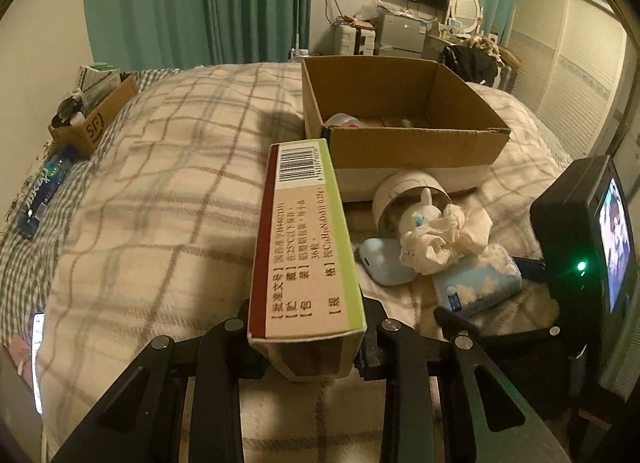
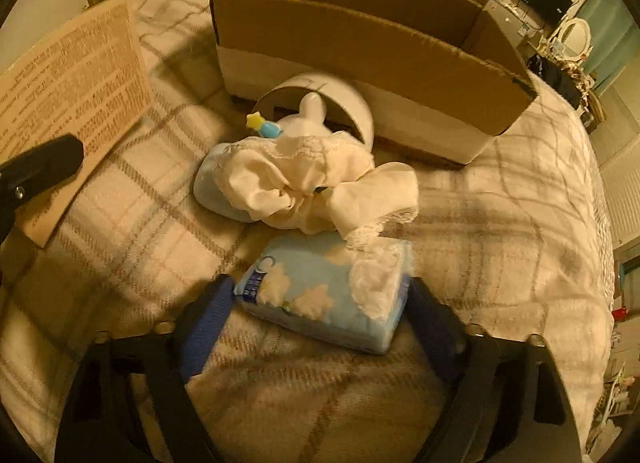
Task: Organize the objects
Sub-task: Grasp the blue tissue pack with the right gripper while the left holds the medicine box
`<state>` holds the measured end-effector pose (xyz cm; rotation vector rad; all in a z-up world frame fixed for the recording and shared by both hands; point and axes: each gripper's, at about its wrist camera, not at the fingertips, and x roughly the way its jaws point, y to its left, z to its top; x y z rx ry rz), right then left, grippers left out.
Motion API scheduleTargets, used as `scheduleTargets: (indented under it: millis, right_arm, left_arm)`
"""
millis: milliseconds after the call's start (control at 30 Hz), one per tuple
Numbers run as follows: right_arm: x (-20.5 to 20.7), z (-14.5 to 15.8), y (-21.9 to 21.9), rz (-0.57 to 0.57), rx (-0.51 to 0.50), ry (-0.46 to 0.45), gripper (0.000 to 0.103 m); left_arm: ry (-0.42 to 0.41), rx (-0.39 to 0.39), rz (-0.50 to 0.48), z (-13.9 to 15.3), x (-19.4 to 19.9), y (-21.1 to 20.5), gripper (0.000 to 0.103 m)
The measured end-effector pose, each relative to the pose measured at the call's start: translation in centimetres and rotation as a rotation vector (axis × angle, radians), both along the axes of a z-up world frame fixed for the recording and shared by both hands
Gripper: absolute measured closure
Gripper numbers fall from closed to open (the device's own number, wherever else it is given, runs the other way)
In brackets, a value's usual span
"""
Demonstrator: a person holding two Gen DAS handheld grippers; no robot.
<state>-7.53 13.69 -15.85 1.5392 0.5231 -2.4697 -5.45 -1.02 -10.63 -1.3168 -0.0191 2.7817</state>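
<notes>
a: counting quick. one medicine box clamped between the left gripper fingers, held above the plaid blanket, long side pointing at the open cardboard box.

b: second carton?

a: yes, two cartons total. the other is a smaller sf box at the far left edge of the bed, stuffed with items, and one blue water bottle lies beside it.

b: loose things in front of the big box?

a: one white cup tipped on its side, touching the box wall, with a white figurine in its mouth. one cream cloth bunched over one pale blue case. one tissue pack nearest the camera.

b: right gripper?

a: spread wide, blue pads on either side of the tissue pack, not pinching it. the left pad sits close to the pack's end; whether the right pad touches, can't tell.

b: differences between views?

a: only the left wrist view looks into the big box, small items on its floor, too blurred to name. it also shows the right unit's screen and green light. right wrist view alone shows the medicine box's broad printed face and one left finger on it.
</notes>
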Motion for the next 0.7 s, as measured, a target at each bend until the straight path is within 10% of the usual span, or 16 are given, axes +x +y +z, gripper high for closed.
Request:
scheduleTargets:
  millis: [367, 700]
  right_arm:
    - [3.1, 7.8, 3.9, -0.070, -0.253, 0.218, 0.029]
    - [-0.3, 20.3, 3.8, 0.019, -0.262, 0.457, 0.029]
  left_arm:
    - [0.011, 0.078, -0.069, 1.8, 0.7, 0.8, 0.074]
    - [0.146, 0.073, -0.175, 9.1, -3.1, 2.7, 0.074]
